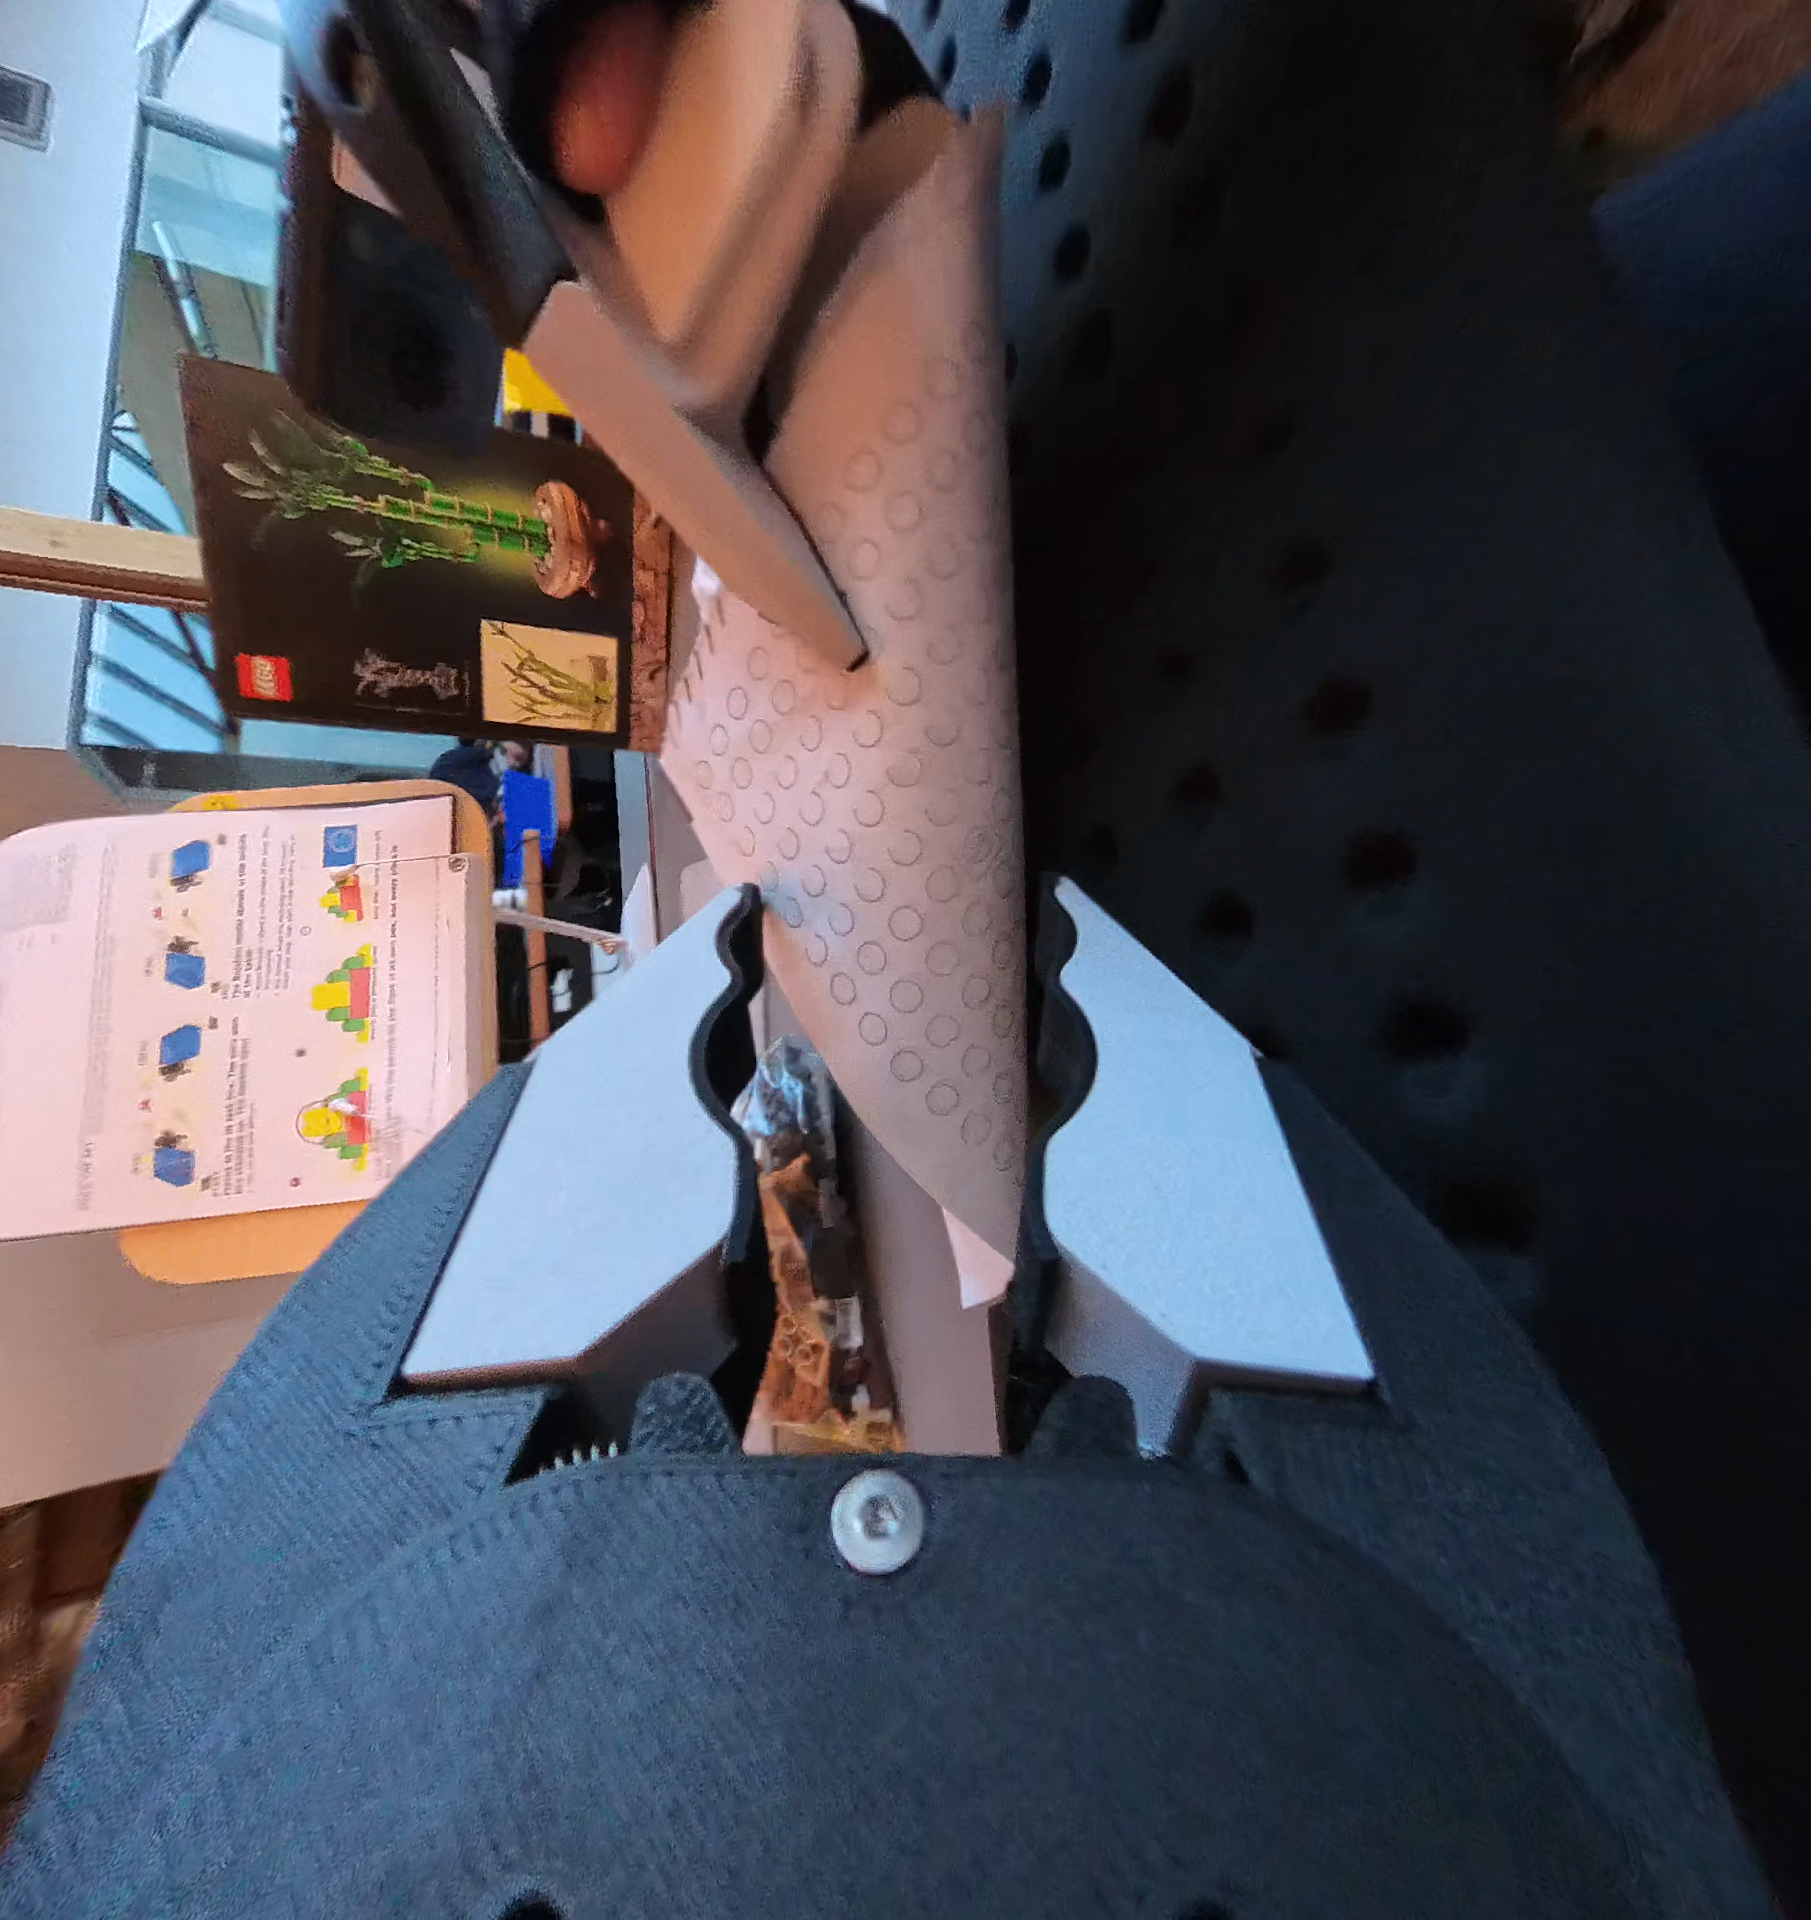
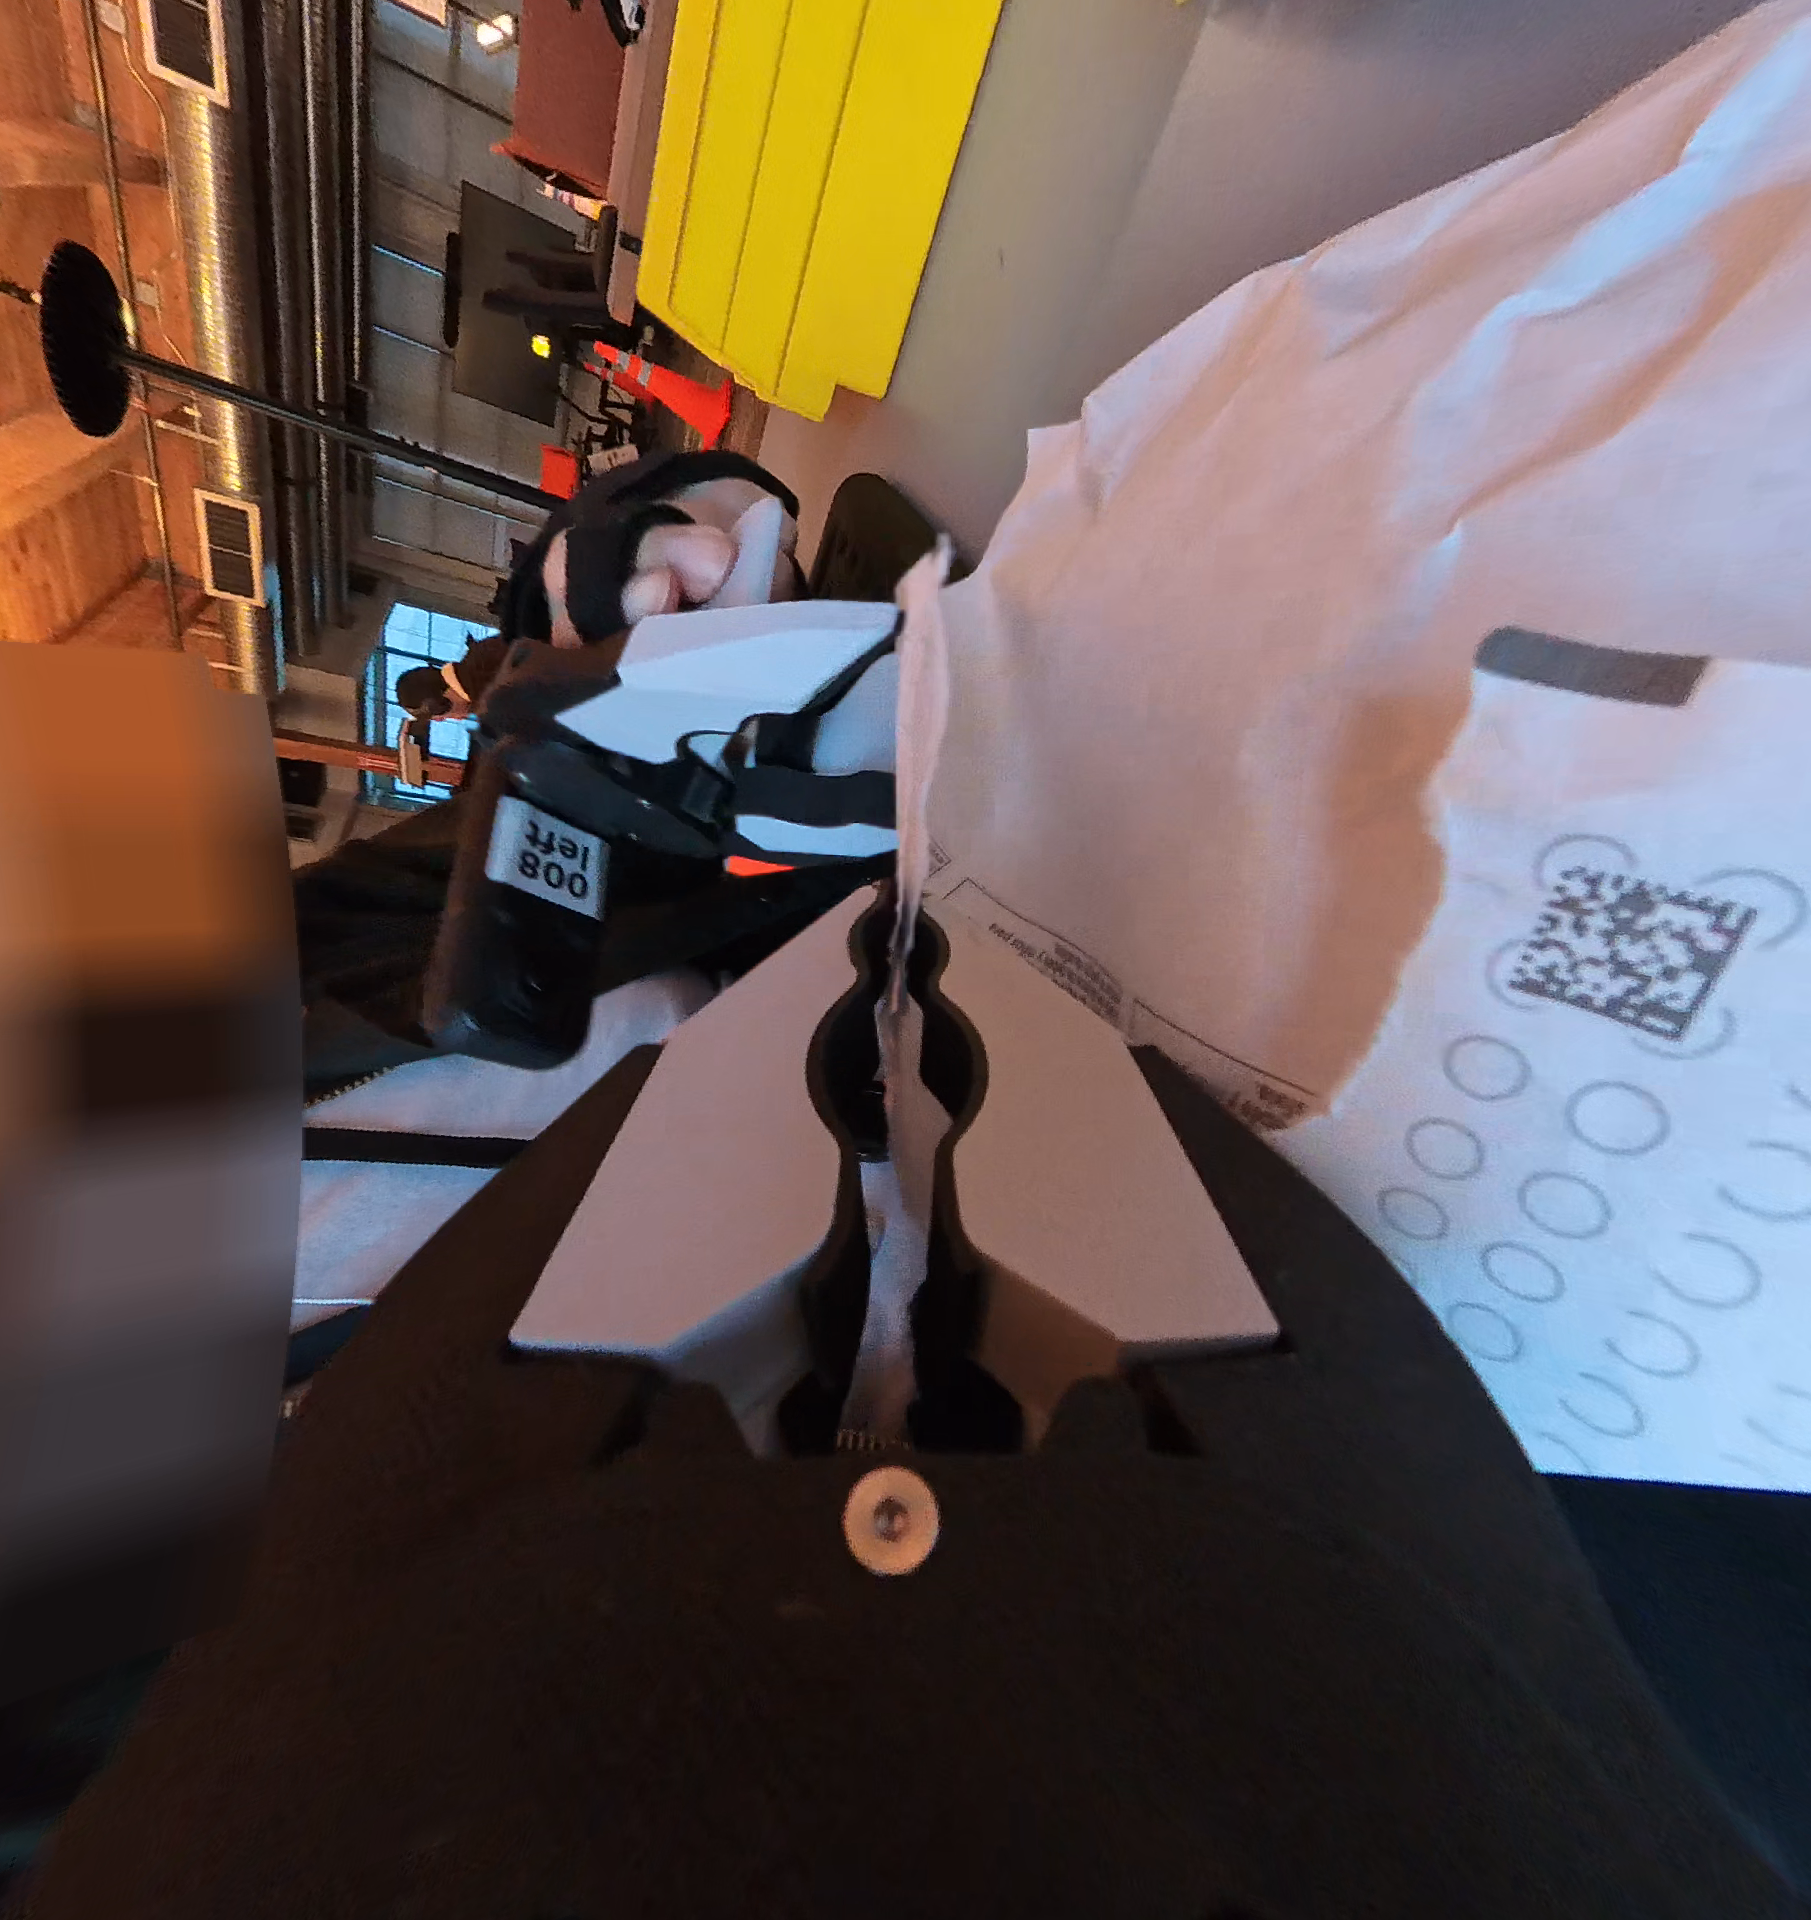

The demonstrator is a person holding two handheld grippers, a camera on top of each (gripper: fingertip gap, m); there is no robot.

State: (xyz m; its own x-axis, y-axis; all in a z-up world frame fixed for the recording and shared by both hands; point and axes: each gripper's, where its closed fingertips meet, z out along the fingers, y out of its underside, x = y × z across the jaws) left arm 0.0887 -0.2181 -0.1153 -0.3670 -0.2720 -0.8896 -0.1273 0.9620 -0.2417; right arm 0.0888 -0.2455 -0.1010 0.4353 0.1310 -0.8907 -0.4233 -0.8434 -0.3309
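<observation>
The white paper bag (image 2: 1400, 623), printed with grey circles and a square code patch, is the largest thing, filling the right wrist view from 12 to 4 o'clock. Its torn top edge runs straight down between the fingers of the right gripper (image 2: 896, 914), whose jaws are pressed together on that thin edge, so it is pinching the bag.

In the left wrist view the same bag (image 1: 880, 831) hangs as a long strip from 12 o'clock down to the centre. The left gripper (image 1: 901, 904) has its jaws set well apart, the strip passing between them: the left fingertip touches the paper, while the bag's right edge runs close along the other finger (whether it touches there I cannot tell). The right gripper (image 1: 693, 447) shows at 12 o'clock, its grey finger lying on the bag.

A dark perforated panel (image 1: 1400, 727) fills 1 to 5 o'clock. At 9 o'clock a printed instruction sheet (image 1: 205, 1018) lies on a tan board, and a black box (image 1: 413, 561) picturing a green plant stands at 10 o'clock. Low between the left fingers sits a clear packet of small dark and tan pieces (image 1: 807, 1247).

A yellow bin (image 2: 807, 187) sits at 12 o'clock of the right wrist view.
</observation>
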